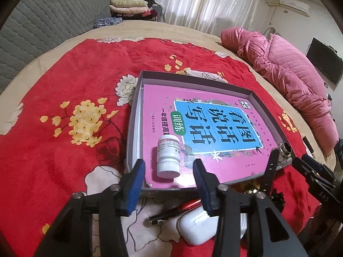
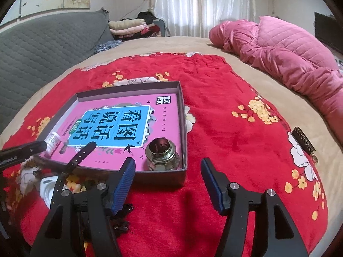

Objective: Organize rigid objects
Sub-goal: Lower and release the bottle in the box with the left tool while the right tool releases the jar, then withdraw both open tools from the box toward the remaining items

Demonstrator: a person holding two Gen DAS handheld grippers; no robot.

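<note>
A shallow grey box (image 1: 193, 79) on the red blanket holds a pink book (image 1: 214, 117). A white pill bottle (image 1: 168, 156) lies on the book near the box's front left corner. My left gripper (image 1: 169, 165) is open, with a blue pad on either side of the bottle and neither touching it. In the right wrist view, a small glass jar (image 2: 163, 155) stands upright in the near right corner of the box (image 2: 128, 90). My right gripper (image 2: 168, 162) is open just in front of that corner and holds nothing.
A white earbud case (image 1: 197, 224), a black pen (image 1: 167, 214) and a red object (image 1: 189, 205) lie on the blanket under my left gripper. A black watch strap (image 2: 79, 156) leans over the box's front edge. A dark tag (image 2: 304, 143) and a pink quilted jacket (image 2: 289, 49) lie to the right.
</note>
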